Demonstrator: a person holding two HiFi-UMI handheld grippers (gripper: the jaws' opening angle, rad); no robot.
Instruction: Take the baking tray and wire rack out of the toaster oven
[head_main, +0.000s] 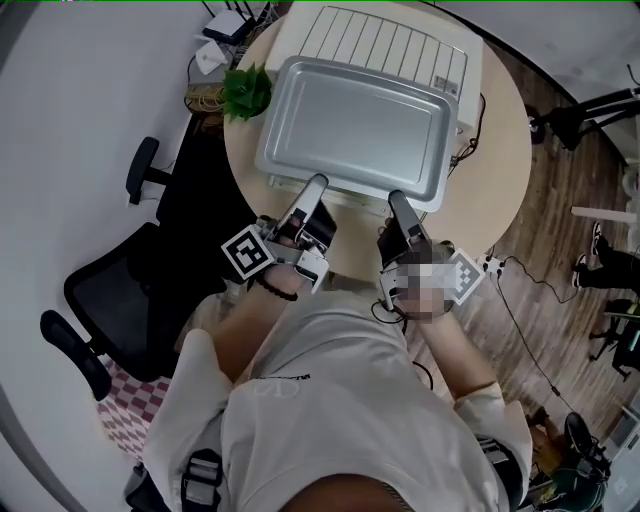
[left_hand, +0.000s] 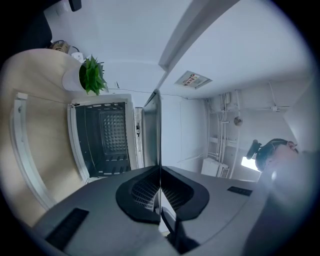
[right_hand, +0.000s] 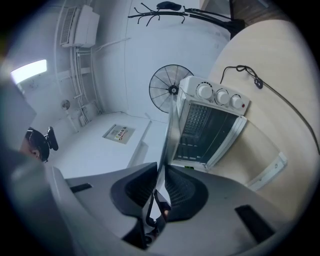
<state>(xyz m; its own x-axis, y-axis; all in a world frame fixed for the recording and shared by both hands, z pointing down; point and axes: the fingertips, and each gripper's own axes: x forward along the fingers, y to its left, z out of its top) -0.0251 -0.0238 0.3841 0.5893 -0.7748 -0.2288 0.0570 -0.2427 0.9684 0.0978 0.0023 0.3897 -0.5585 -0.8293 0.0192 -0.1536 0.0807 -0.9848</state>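
Silver and shiny, the baking tray (head_main: 355, 130) is out of the toaster oven (head_main: 385, 45) and up in the air. It is flat, with its hollow side up. From the head view it hides the front of the oven and hangs over the side of the desk (head_main: 500, 180) closest to the person.

Two grippers hold the tray by its near long rim. The left gripper (head_main: 318, 185) has the left part of that rim. Its jaws are pressed tight on the thin metal edge, which runs like a line between them in the left gripper view (left_hand: 160, 170). The right gripper (head_main: 395, 198) has the right part of the rim. Its jaws pinch the edge too, with the rim tucked between the pads (right_hand: 161, 172).

The white toaster oven sits toward the far edge of the round, pale wood desk. Its door (left_hand: 20, 150) is open and lies out flat toward the person. Inside it is dark, with a grid pattern (left_hand: 112, 131) at the back. Three round knobs (right_hand: 217, 95) sit in a row on its front.

A small green plant (head_main: 247, 92) stands at the left edge of the desk, beside the oven. A black cable (right_hand: 260, 82) lies on the desk at the right. A black office chair (head_main: 110, 290) is on the floor to the left.
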